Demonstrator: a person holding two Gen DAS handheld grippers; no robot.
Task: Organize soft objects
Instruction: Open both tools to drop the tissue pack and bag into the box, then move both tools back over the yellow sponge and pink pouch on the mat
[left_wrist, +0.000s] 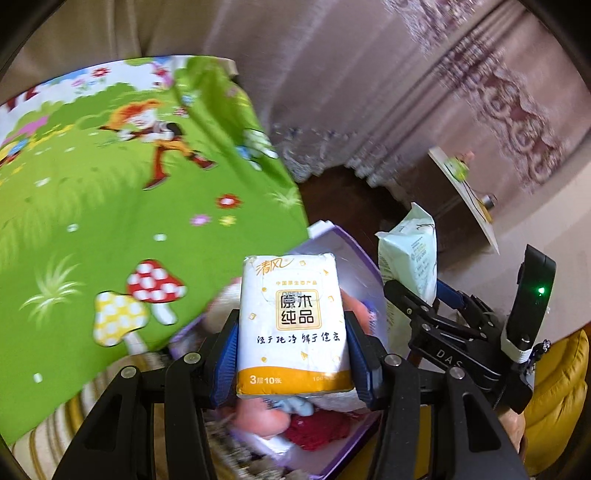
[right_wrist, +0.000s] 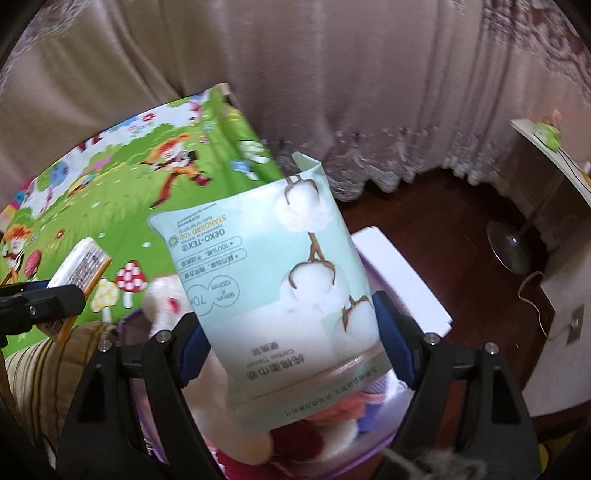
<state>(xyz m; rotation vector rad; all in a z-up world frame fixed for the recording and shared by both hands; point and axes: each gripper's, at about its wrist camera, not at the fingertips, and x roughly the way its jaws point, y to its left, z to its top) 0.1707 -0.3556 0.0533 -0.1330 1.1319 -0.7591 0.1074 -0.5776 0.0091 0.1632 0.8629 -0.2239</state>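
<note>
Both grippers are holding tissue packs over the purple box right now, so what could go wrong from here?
1. The box already holds plush toys, so a dropped pack may land on top and slide out rather than settle.
2. The right gripper pinches the cotton tissue pack only near its lower end; the soft bag could sag or slip.
3. The left gripper, shut on the small tissue pack, is close beside the right one, so they might bump.

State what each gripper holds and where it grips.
Left gripper clamps the white tissue pack by its long side edges. Right gripper clamps the pale-green cotton tissue pouch by its sides, near one end.
</note>
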